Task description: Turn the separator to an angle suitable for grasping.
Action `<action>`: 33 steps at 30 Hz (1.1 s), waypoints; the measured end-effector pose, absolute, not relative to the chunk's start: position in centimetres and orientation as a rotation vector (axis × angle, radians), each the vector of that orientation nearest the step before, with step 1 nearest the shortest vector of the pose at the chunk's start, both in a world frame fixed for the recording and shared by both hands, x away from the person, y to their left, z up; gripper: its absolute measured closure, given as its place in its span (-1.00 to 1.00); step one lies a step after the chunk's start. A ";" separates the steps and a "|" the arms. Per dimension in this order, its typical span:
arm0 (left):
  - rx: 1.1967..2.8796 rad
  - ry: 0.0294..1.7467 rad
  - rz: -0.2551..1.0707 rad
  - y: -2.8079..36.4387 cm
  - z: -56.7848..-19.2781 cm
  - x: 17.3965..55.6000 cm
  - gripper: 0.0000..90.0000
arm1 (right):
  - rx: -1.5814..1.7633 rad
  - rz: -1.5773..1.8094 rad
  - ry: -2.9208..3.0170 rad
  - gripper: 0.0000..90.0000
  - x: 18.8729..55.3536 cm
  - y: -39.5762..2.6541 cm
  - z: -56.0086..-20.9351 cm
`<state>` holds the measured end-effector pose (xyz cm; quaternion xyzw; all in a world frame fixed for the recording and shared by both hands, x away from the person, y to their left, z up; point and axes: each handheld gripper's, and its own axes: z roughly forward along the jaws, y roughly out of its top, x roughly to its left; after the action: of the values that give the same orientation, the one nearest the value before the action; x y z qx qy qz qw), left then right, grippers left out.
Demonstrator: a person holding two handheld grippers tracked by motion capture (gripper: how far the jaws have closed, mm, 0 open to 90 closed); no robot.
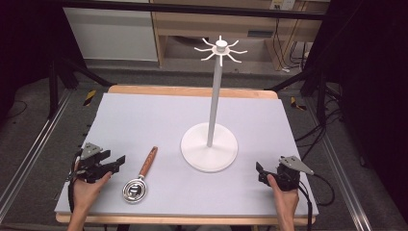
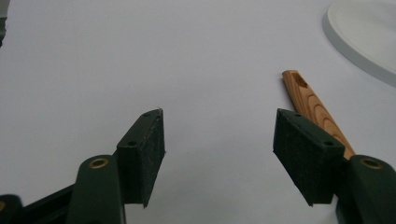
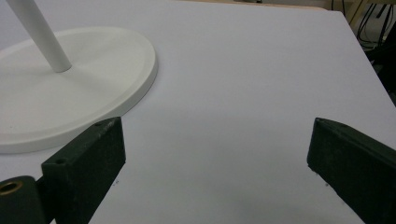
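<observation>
Now both grippers' fingers gape (empty), strainer beside the left.

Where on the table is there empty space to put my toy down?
The far left of the grey mat is bare, behind the strainer and left of the white stand. A narrower bare strip lies right of the stand's base, ahead of the right gripper. It is crowded near the left gripper, beside the strainer.

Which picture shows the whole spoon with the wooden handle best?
The high view: the spoon lies whole there, metal bowl and wooden handle. The left gripper view catches just its handle beside one jaw. The right gripper view faces the white stand.
</observation>
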<state>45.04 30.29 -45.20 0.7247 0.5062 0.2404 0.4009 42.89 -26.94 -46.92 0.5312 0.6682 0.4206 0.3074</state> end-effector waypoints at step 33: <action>1.943 1.147 0.561 25.4 -42.2 43.6 -0.18 | 1.395 1.070 1.829 -0.87 42.8 -26.5 -47.1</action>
<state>43.64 25.44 -42.15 0.7669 0.4527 0.2215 0.3972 42.81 -26.51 -47.05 0.5248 0.6884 0.4025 0.2977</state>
